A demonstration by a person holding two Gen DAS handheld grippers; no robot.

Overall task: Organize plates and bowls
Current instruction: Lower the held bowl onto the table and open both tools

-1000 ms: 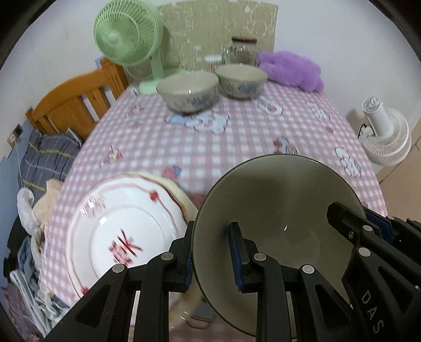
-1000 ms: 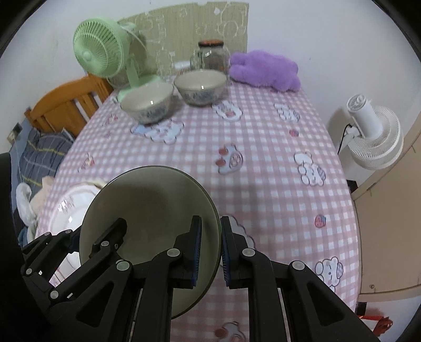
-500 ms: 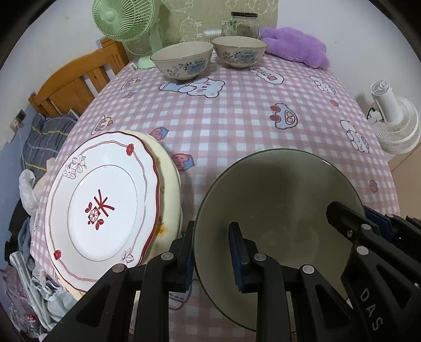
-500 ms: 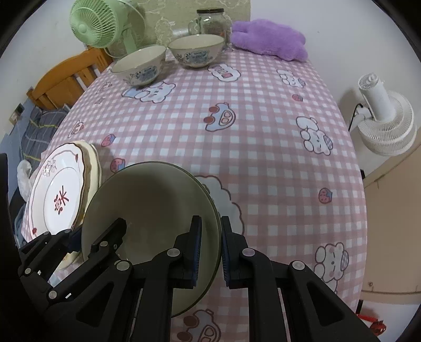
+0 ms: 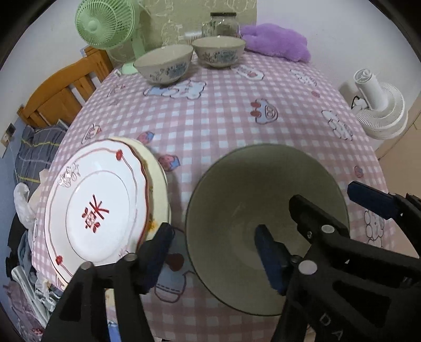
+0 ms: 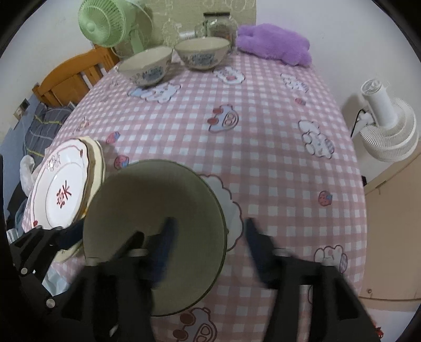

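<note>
The large olive-green bowl [image 5: 265, 202] sat on the table [image 5: 226, 123], on the pink checked cloth near its front edge, just right of a stack of 2 plates [image 5: 102, 207]. The top plate was white with a red rim line and a red mark in its middle; a cream plate [image 5: 158, 184] showed beneath it on the right side.

The left tool [image 5: 213, 252] was opening, its 2 blue pads standing on either side of the bowl's left rim, 1 outside the wall and 1 inside, neither pressing on it. The right tool [image 6: 209, 236] was opening too, blurred by the motion, with the bowl's right rim [image 6: 219, 223] between its spread fingers and no grip visible.

At the far end of the table stood 2 pale bowls with blue patterns [image 5: 164, 64] [image 5: 218, 54], side by side and apart from each other. Behind them were a glass jar [image 5: 222, 23], a green fan [image 5: 105, 25] and a purple plush [image 5: 276, 40]. A white fan [image 5: 379, 110] stood beyond the table's right edge, and a wooden chair back [image 5: 63, 97] on the left.
</note>
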